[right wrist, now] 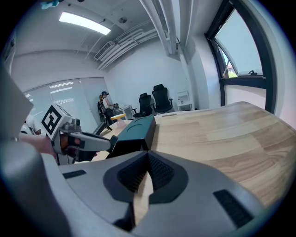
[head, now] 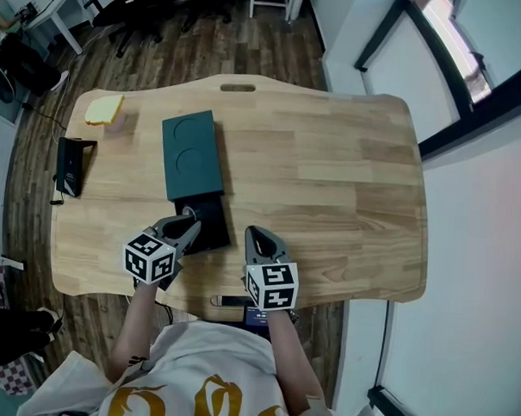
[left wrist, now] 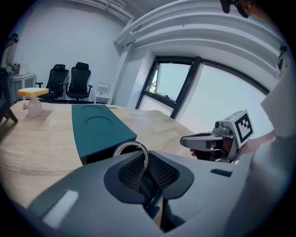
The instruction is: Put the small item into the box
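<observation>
A dark teal box [head: 192, 152] lies on the wooden table, with a black inner tray [head: 209, 231] slid out toward me. My left gripper [head: 191, 224] hovers over that tray, shut on a small silver ring [left wrist: 134, 149]; the ring stands up between the jaws [left wrist: 142, 159], right before the box's open end [left wrist: 99, 132]. My right gripper [head: 252, 235] sits just right of the tray, shut with nothing in it [right wrist: 147, 159]. The right gripper view shows the box [right wrist: 136, 132] ahead to the left and the left gripper [right wrist: 88, 141] beside it.
A yellow sponge-like block [head: 104, 110] rests at the table's far left corner, and a black stand [head: 71, 164] stands near the left edge. The table's front edge [head: 239, 305] is close under both grippers. Office chairs stand beyond the table.
</observation>
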A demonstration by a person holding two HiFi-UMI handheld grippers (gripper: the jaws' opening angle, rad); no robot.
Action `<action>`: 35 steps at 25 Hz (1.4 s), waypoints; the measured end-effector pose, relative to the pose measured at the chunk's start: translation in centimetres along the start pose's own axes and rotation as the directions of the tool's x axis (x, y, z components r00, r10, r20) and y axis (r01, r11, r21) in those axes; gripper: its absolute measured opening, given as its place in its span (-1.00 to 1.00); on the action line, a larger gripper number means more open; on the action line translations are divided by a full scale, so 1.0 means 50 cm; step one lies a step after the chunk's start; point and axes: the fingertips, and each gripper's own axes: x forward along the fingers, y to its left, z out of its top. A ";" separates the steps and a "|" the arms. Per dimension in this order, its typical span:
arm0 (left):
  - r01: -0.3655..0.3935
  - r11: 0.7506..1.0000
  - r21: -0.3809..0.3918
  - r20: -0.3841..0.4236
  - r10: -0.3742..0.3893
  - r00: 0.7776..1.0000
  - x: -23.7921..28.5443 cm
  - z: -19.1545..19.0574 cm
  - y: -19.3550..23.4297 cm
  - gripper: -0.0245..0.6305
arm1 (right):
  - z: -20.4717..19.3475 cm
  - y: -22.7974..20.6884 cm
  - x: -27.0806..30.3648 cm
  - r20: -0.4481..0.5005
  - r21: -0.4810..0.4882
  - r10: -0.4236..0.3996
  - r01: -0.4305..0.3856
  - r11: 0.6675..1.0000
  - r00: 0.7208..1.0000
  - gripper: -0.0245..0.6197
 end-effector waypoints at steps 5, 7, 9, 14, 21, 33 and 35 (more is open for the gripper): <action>-0.003 1.000 -0.003 -0.073 0.003 0.997 0.021 -0.026 0.008 -0.82 | -0.005 -0.015 0.008 -0.011 0.001 -0.005 0.005 1.000 1.000 -0.91; 0.004 1.000 -0.009 -0.095 -0.004 0.995 0.029 -0.033 0.007 -0.82 | -0.006 -0.023 0.010 -0.017 -0.001 -0.011 0.011 1.000 1.000 -0.91; 0.010 1.000 -0.015 -0.120 -0.012 0.993 0.037 -0.040 0.008 -0.82 | -0.004 -0.032 0.011 -0.019 0.003 -0.016 0.016 1.000 1.000 -0.91; 0.012 1.000 -0.019 -0.200 -0.016 0.980 0.050 -0.061 0.010 -0.82 | -0.003 -0.049 0.011 -0.019 0.010 -0.028 0.028 1.000 0.999 -0.91; 0.019 1.000 -0.016 -0.299 -0.023 0.954 0.066 -0.087 0.008 -0.82 | -0.011 -0.064 0.012 -0.029 0.022 -0.040 0.040 0.999 0.999 -0.91; 0.028 0.999 0.029 -0.446 -0.012 0.895 0.084 -0.119 0.010 -0.82 | -0.015 -0.086 0.016 -0.040 0.035 -0.059 0.060 0.998 0.997 -0.91; 0.037 0.998 0.045 -0.459 -0.012 0.889 0.087 -0.118 0.010 -0.82 | -0.015 -0.090 0.016 -0.041 0.038 -0.064 0.065 0.997 0.997 -0.91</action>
